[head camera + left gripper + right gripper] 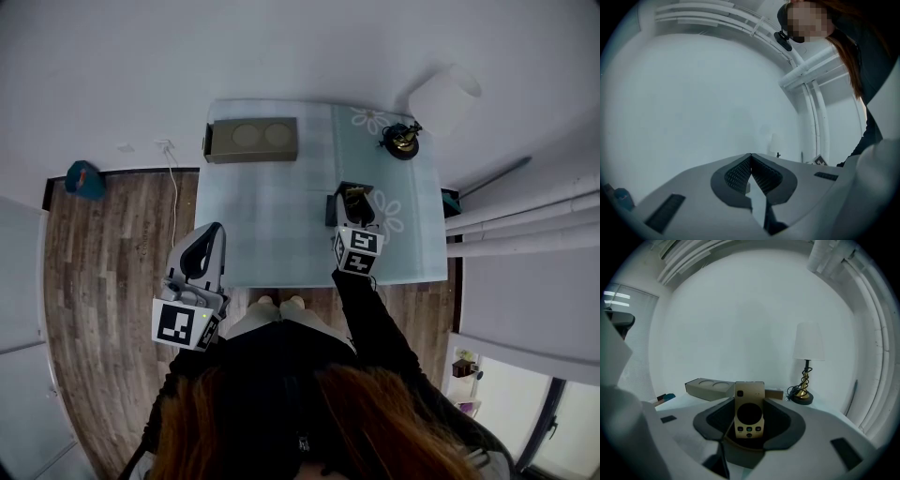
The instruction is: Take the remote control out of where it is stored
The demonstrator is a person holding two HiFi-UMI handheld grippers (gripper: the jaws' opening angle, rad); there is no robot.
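Observation:
The cream remote control (749, 414) stands upright, its round dark pad and small buttons facing the right gripper camera. Its lower end sits in a dark holder (334, 208) on the pale blue table (272, 225). My right gripper (750, 401) reaches over the table's front right part, and its dark pads lie against the remote's two sides. In the head view the right gripper (356, 212) covers most of the remote. My left gripper (214, 232) hangs off the table's front left corner, above the wooden floor. In its own view the left gripper (751, 155) is shut on nothing and faces a white wall.
A flat cardboard box (251, 139) with two round recesses lies at the table's back left. A brass lamp (403, 139) with a white shade stands at the back right. A teal object (84, 178) lies on the floor at left. White pipes (525, 225) run along the right.

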